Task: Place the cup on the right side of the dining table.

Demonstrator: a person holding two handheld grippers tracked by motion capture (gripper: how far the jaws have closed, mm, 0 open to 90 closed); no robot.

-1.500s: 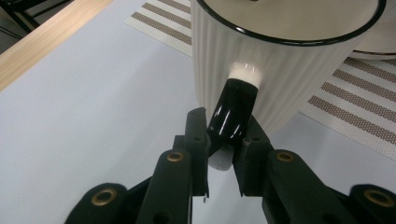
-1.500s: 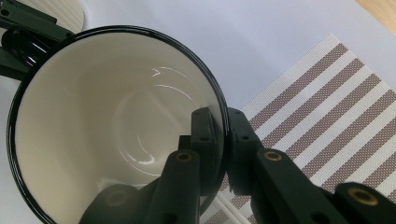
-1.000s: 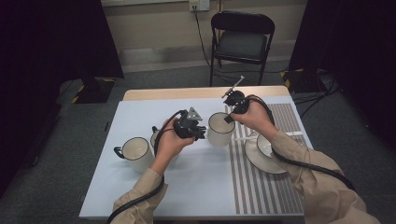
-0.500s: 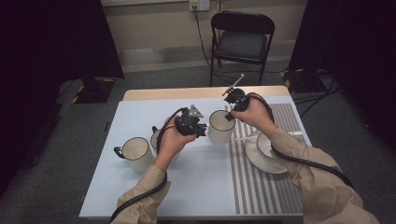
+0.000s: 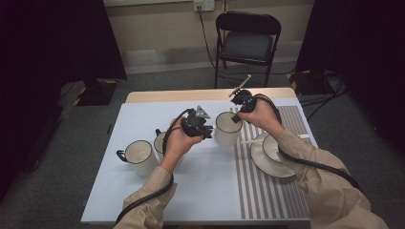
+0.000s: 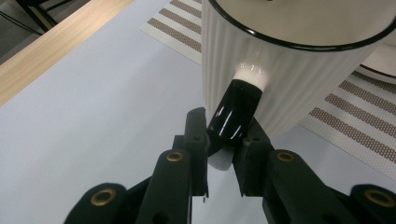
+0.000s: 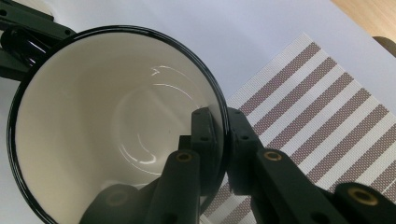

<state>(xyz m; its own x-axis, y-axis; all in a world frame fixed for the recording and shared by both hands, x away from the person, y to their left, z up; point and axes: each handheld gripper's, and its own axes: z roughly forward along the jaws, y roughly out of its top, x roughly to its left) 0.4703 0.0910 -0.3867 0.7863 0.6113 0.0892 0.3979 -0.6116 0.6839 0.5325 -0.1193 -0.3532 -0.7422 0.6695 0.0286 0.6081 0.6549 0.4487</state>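
1. Ribbed white mug [image 5: 226, 129], black rim: centre of the high view, at the striped mat's [image 5: 267, 191] left edge.
2. Left gripper [image 6: 223, 137]: clenched on the mug's black handle [image 6: 233, 114].
3. Right gripper [image 7: 219, 140]: clamped over the mug's rim, one jaw inside, one outside.
4. Two more mugs [image 5: 139, 156]: left of centre.
5. Saucer with cup [image 5: 273, 153]: right of centre, on the mat.

The mug [image 5: 227, 129] I'm working on is white with a ribbed wall, a thin black rim and a glossy black handle [image 6: 232, 115]. It stands upright and empty near the middle of the high view, at the left edge of the striped placemat. In my left gripper view it fills the upper right; in my right gripper view its open mouth fills the left.
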